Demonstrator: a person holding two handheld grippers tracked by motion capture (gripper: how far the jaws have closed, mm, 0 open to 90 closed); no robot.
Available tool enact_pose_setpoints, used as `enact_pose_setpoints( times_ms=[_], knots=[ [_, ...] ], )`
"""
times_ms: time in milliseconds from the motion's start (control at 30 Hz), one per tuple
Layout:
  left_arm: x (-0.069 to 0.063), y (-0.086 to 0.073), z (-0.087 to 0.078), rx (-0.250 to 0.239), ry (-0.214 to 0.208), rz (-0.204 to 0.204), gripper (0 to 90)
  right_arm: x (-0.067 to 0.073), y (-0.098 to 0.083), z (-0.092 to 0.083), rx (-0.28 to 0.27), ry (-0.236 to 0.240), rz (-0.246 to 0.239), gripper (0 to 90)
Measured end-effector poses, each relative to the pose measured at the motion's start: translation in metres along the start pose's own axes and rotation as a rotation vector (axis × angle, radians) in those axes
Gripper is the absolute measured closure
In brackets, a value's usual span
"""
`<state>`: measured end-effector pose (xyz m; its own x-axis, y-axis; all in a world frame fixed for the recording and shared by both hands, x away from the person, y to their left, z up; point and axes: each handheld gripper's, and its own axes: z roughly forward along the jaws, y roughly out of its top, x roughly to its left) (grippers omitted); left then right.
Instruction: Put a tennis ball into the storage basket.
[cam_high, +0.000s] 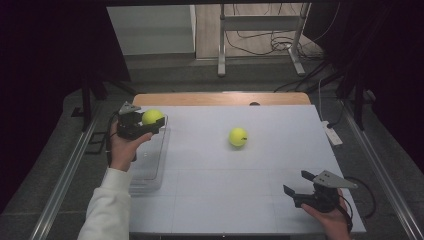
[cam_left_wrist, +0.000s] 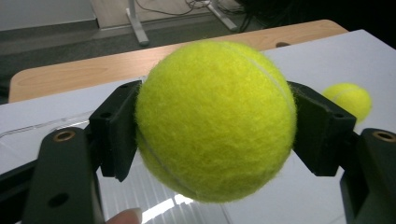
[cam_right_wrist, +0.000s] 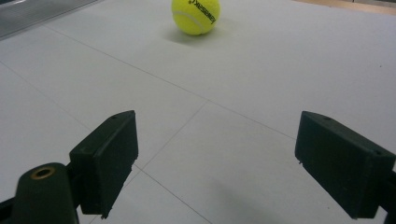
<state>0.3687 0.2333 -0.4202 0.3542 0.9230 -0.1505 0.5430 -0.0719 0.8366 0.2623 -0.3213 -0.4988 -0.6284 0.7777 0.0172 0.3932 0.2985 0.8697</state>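
My left gripper (cam_high: 150, 123) is shut on a yellow tennis ball (cam_high: 152, 116), held above the far end of a clear plastic bin (cam_high: 150, 172) at the table's left. In the left gripper view that ball (cam_left_wrist: 215, 121) sits squeezed between both black pads (cam_left_wrist: 116, 128). A second tennis ball (cam_high: 238, 136) lies loose on the white table, also seen in the left gripper view as the second ball (cam_left_wrist: 350, 99) and in the right gripper view as the printed ball (cam_right_wrist: 195, 15). My right gripper (cam_high: 296, 183) rests open near the front right corner, its jaws wide apart with nothing between them (cam_right_wrist: 224, 158).
The white table top (cam_high: 240, 175) has a wooden strip (cam_high: 220, 98) along its far edge. Beyond it stand a metal frame's legs (cam_high: 221, 60) and loose cables on the floor. A white power strip (cam_high: 332, 134) lies off the table's right side.
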Motion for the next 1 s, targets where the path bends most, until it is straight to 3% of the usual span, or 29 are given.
enact_pose_setpoints(
  times_ms=[567,1000],
  knots=[
    [0.015,0.008,0.000,0.010,0.067,-0.017,26.4,-0.001,-0.001,0.000,0.005,-0.006,0.009,13.8],
    [0.027,0.009,0.008,0.027,0.098,-0.054,26.4,-0.002,-0.001,0.001,0.004,-0.001,0.017,13.8]
  ],
)
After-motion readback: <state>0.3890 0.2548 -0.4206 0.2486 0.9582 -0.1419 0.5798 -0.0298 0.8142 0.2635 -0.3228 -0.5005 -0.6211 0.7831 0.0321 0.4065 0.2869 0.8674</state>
